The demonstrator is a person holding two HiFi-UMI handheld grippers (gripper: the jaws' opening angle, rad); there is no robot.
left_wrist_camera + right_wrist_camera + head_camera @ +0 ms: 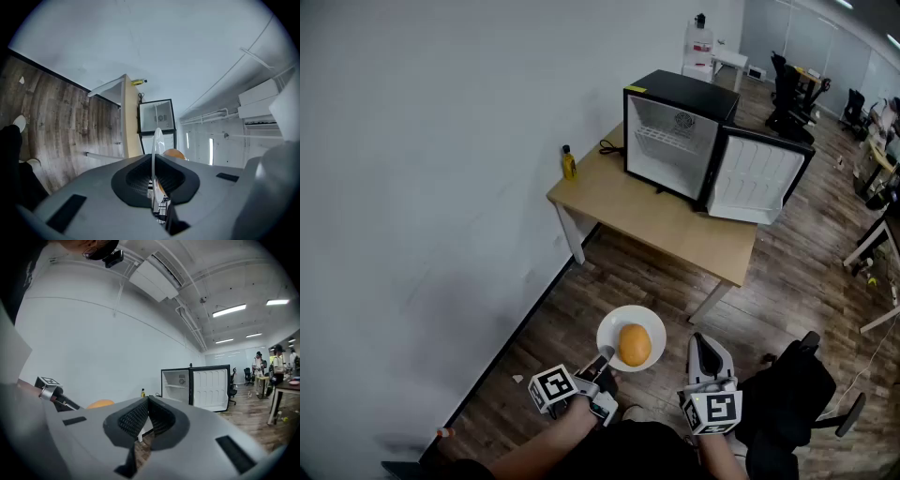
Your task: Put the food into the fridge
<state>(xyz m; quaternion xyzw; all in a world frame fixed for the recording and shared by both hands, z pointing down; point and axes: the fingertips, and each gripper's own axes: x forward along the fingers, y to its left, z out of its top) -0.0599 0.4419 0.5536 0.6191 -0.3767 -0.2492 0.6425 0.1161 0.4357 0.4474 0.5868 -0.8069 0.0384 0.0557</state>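
Observation:
A white plate (611, 329) with an orange round food item (634, 344) on it hangs above the floor, held at its near-left rim by my left gripper (604, 360). In the left gripper view the plate's edge (156, 140) stands between the shut jaws and the orange food (174, 153) shows past it. My right gripper (705, 355) is beside the plate on the right, shut and holding nothing. The small black fridge (677, 131) stands on the wooden table (623, 208) with its door (757, 175) swung open, and its white inside is bare.
A yellow bottle (569, 164) stands on the table's left corner by the white wall. A black office chair (797, 389) is at my right. Desks, chairs and people (258, 365) fill the room's far right. Wood floor lies between me and the table.

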